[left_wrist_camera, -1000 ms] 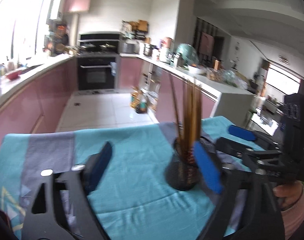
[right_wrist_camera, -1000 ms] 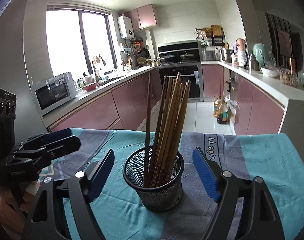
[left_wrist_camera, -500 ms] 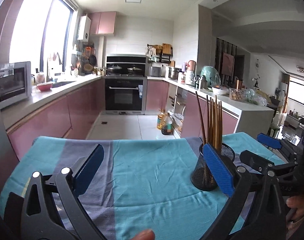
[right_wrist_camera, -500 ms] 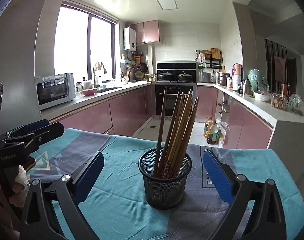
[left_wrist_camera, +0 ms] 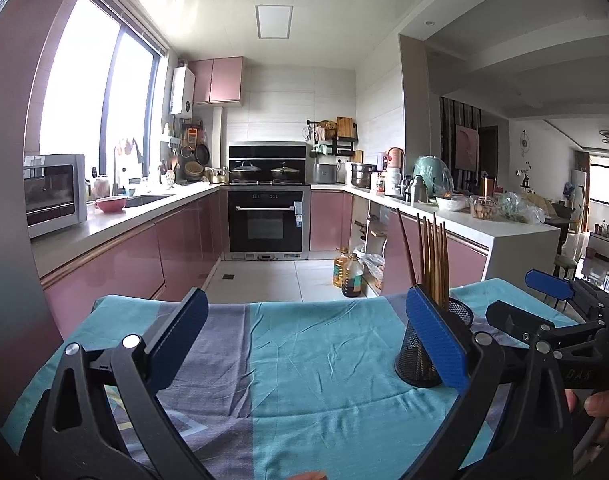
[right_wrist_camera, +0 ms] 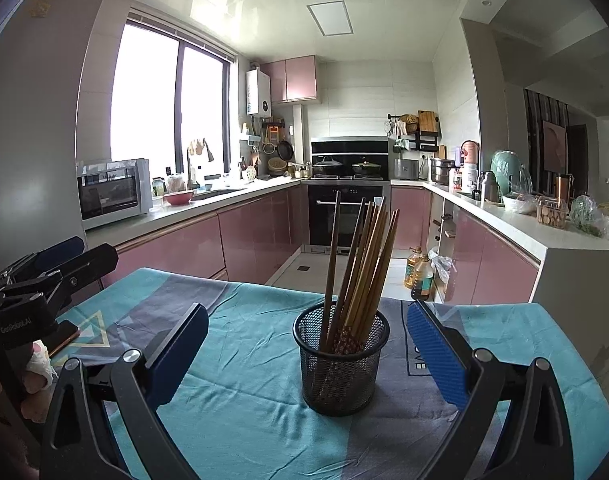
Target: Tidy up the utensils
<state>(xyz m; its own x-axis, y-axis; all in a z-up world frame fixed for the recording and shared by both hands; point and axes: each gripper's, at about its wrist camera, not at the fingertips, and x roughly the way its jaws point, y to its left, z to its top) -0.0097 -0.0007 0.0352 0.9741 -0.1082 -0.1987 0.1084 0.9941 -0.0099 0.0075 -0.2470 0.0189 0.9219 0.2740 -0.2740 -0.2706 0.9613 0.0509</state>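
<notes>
Black mesh cup (right_wrist_camera: 342, 364) stands upright on the worktop (right_wrist_camera: 244, 412), right on the teal and grey cloth (right_wrist_camera: 240, 320). Inside it, a bundle of wooden chopsticks (right_wrist_camera: 362, 268), tips up, fanning and leaning a little to the right; one darker stick stands straighter at the left of the bunch. Patterned ends show through the mesh near the bottom.

Right claw (right_wrist_camera: 304, 356) is spread wide, blue pads either side of the cup, touching nothing, holding nothing. The cup sits between the pads but farther out.

Left claw (left_wrist_camera: 308, 344) is wide open too and holds nothing, with bare cloth between its pads. From this side the cup (left_wrist_camera: 418, 360) sits just behind the right pad, partly hidden by it, chopsticks (left_wrist_camera: 430, 256) poking up above.

The left claw is seen at the far left of the right view, well apart from the cup. Behind, a pink bowl (right_wrist_camera: 178, 197) sits on the kitchen counter by the microwave (right_wrist_camera: 112, 192).
</notes>
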